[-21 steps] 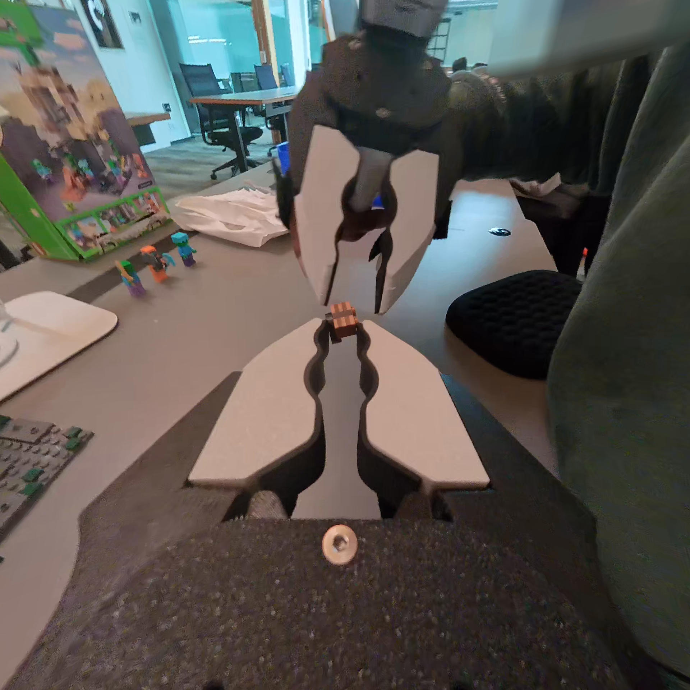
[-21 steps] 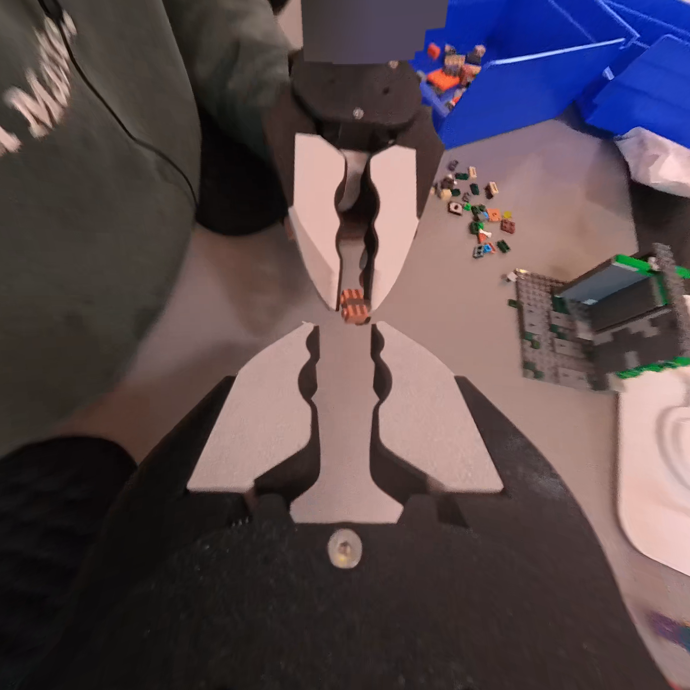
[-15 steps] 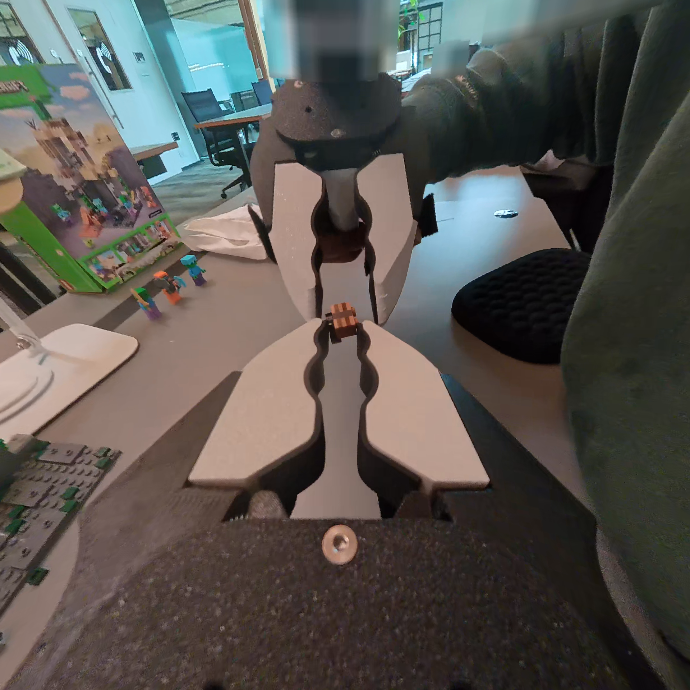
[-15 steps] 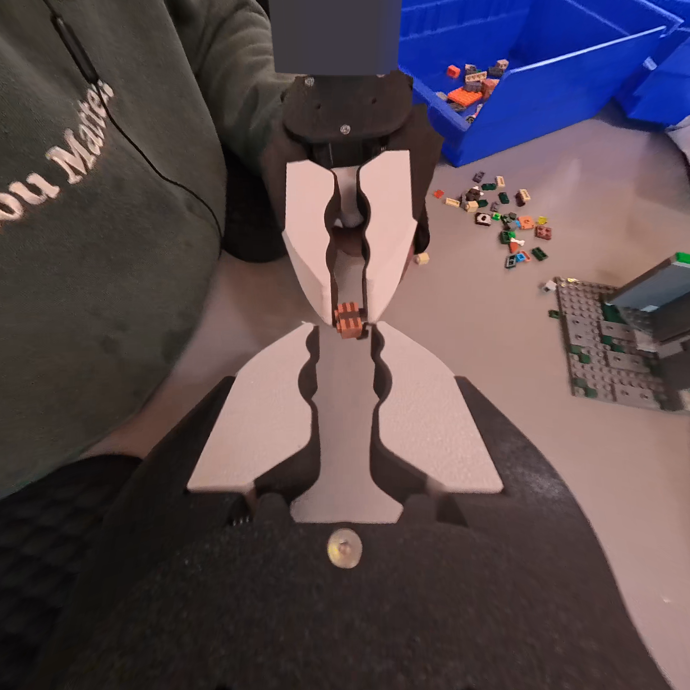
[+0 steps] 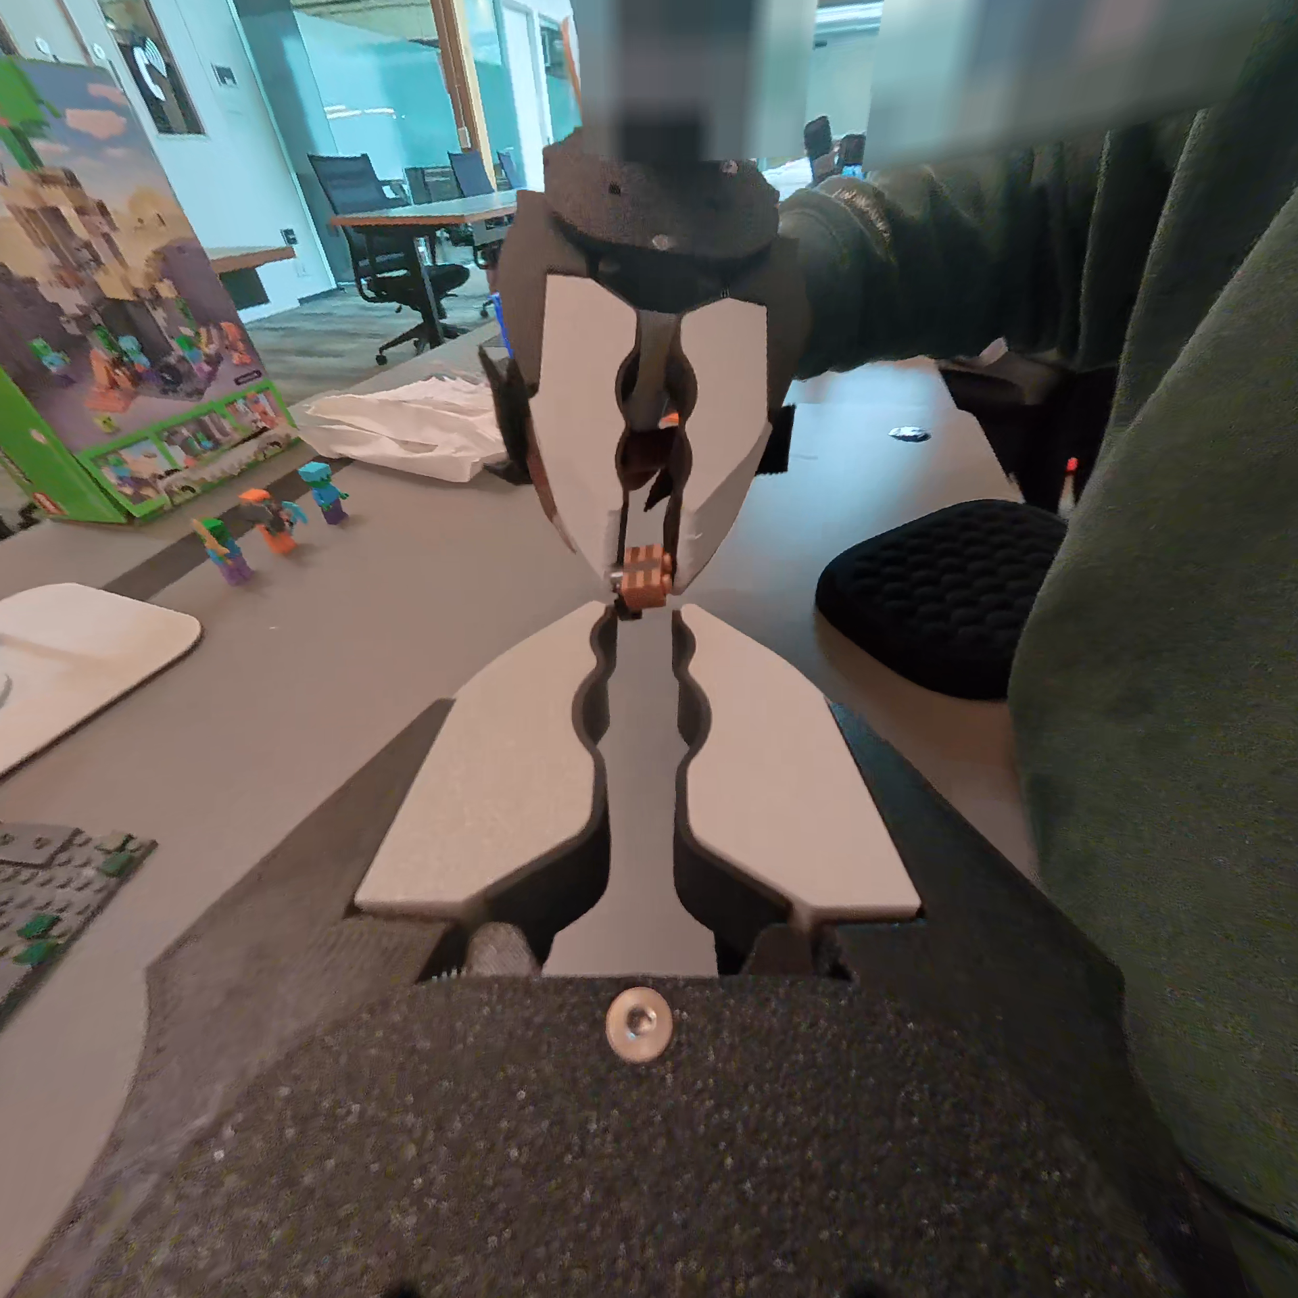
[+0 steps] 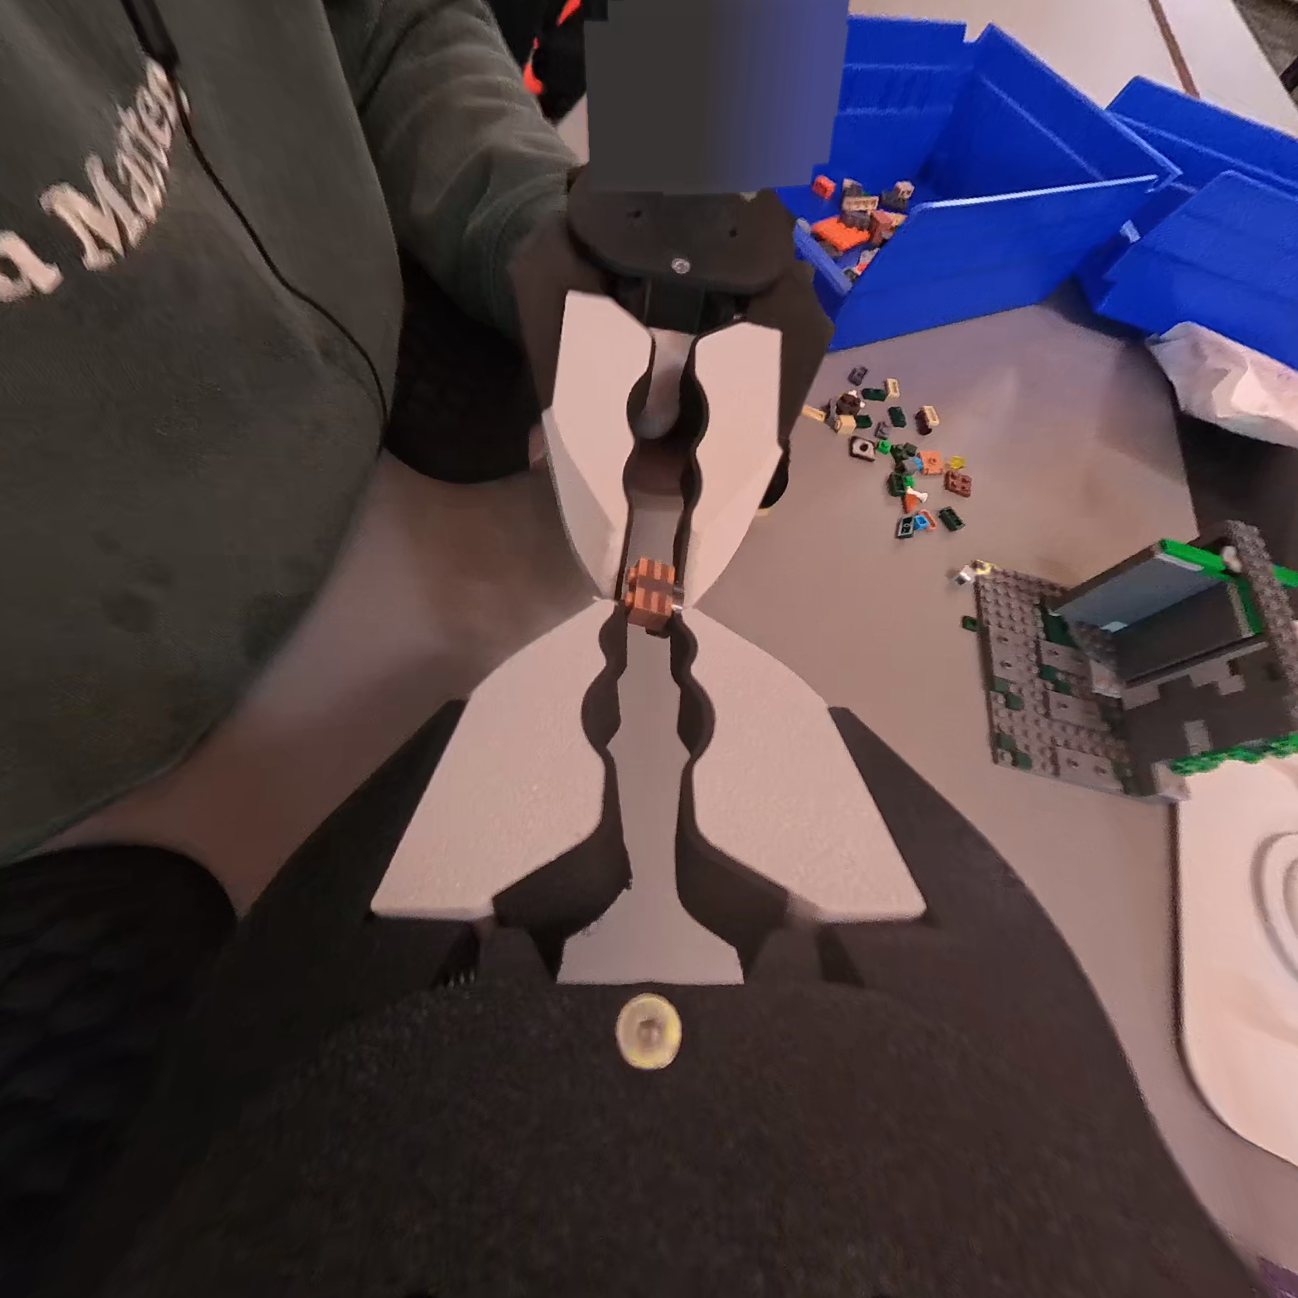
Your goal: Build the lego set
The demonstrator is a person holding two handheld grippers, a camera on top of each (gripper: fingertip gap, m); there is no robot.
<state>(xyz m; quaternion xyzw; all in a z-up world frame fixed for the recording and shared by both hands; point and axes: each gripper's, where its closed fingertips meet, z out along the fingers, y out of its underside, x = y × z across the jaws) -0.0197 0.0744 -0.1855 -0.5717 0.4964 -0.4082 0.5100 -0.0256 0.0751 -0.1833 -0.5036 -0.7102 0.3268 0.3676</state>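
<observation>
Small orange-brown brick (image 5: pixel 645 576) w/ dark stripes hangs in mid-air above the surface (image 5: pixel 386 667), right where the two sets of tongs meet tip to tip. Looks like a hand-over or regrip: held up off the surface so both sides can get at it, prob. to turn it the right way for the build. Right tongs (image 6: pixel 646 625) are narrowed onto it, w/ the brick's near end sitting betw. their tips, so they're pinching it. Left tongs (image 5: pixel 639 621) stand at a narrow gap w/ the brick just past their tips and a small dark bit of it betw. them. Can't tell if they grip it or only touch. Both point straight at each other, brick on the shared line. Further out: the half-built model on its grey baseplate (image 6: pixel 1053 702) sits well apart to the right in the right wrist view, loose pieces (image 6: pixel 906 456) scattered near the blue bins (image 6: pixel 983 232). In the left wrist view, three minifigs (image 5: pixel 274 520) stand in a row by the set box (image 5: pixel 119 316). Next move prob. needs one side to let go cleanly. A tiny part like this could slip or twist.
</observation>
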